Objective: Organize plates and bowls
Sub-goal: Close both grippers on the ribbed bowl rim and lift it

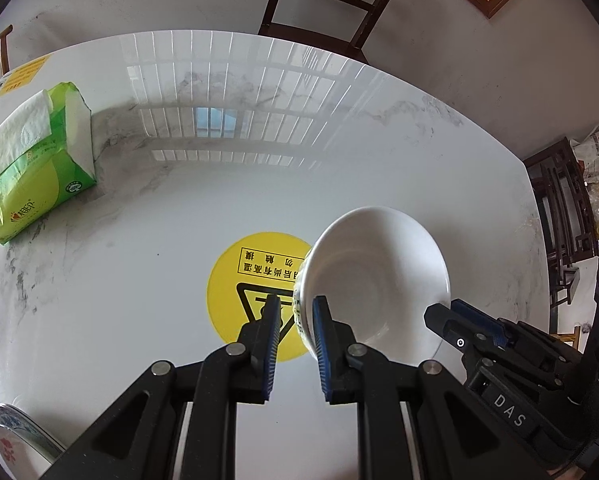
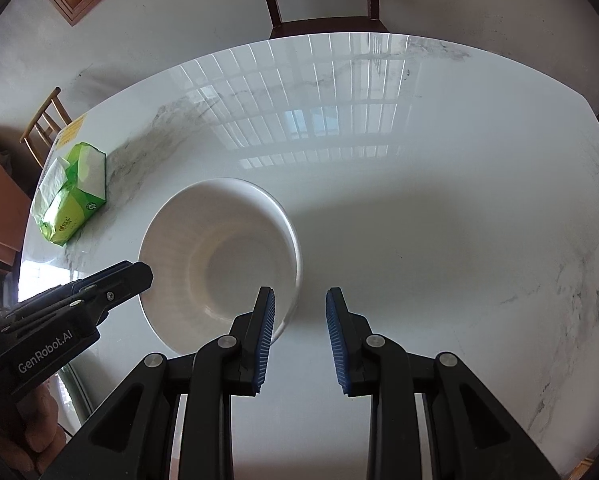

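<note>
A white bowl [image 1: 379, 280] with a patterned outside is held just above the glossy white table [image 1: 139, 280], partly over a round yellow sticker [image 1: 251, 280]. My left gripper [image 1: 296, 308] is shut on the bowl's left rim, one pad inside and one outside. My right gripper [image 1: 445, 306] pinches the opposite rim. In the right wrist view the bowl [image 2: 219, 248] sits left of centre. There my right gripper [image 2: 299, 300] straddles its right rim, and my left gripper [image 2: 145, 270] clamps the left rim. A plate [image 1: 15, 440] with a blue edge and red motif lies at the table's near left corner.
A green tissue pack [image 1: 39, 160] lies at the table's far left, also seen in the right wrist view [image 2: 75, 196]. A dark wooden chair [image 1: 331, 8] stands behind the far edge. Dark furniture [image 1: 559, 208] stands to the right. A person's hand [image 2: 39, 432] holds the left gripper.
</note>
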